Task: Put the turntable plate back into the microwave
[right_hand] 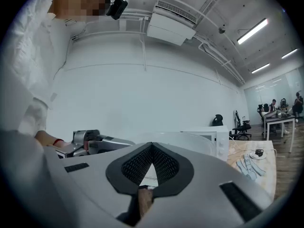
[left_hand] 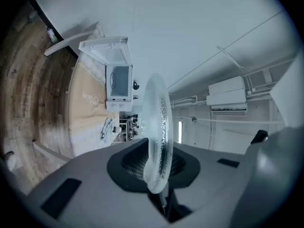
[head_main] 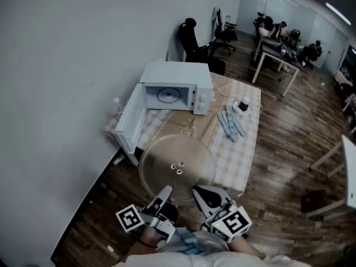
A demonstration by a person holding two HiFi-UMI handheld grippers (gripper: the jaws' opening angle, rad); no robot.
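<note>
Left tool pinches the clear round glass turntable plate by its near rim; right tool closed, empty. Open white microwave waits straight up-frame, beyond the plate.

— What sort of place is this?
— An open-plan office. At the far end stand white desks with people seated at them, and black swivel chairs are parked near the wall.
— What else points that way?
— One big room with a wood plank floor and plain white walls. There are strip lights on the ceiling and an air conditioner mounted high up, with pipes running beside it.
— And the microwave?
— It sits on a table with a checked cloth, against the wall in that same room.
</note>
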